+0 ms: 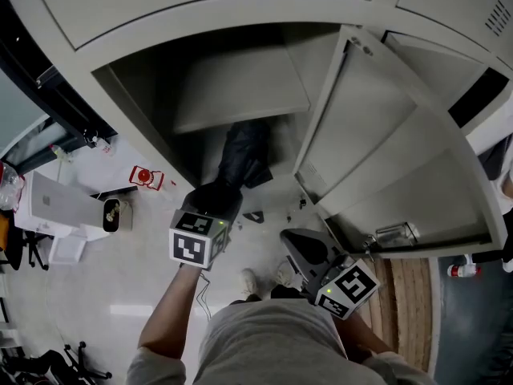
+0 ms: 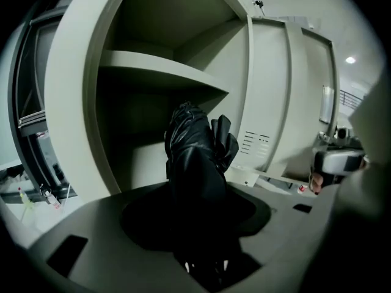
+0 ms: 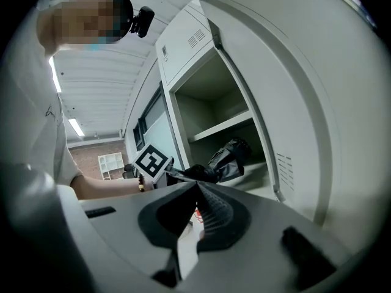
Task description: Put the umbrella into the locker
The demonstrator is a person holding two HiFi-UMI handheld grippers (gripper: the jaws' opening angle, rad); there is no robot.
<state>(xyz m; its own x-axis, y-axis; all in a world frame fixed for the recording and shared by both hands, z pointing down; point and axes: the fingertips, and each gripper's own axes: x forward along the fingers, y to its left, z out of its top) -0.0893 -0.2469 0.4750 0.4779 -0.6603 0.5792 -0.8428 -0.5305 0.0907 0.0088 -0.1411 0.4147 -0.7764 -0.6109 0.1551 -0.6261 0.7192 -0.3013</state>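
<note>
The black folded umbrella (image 1: 244, 155) sticks out of my left gripper (image 1: 215, 201), which is shut on its near end. Its far end reaches into the lower compartment of the open grey locker (image 1: 144, 95), under the shelf (image 1: 240, 95). In the left gripper view the umbrella (image 2: 195, 163) fills the space between the jaws and hides their tips. My right gripper (image 1: 295, 237) hangs lower right, in front of the open locker door (image 1: 377, 159), jaws shut with nothing in them. The right gripper view shows its tips (image 3: 197, 186) together, with the umbrella (image 3: 229, 157) beyond.
The locker door swings out to the right, close to my right gripper. On the floor to the left lie a white box (image 1: 56, 203) and a small red item (image 1: 144, 176). A red and white object (image 1: 461, 269) lies at the far right. The person's shoes (image 1: 250, 281) are below.
</note>
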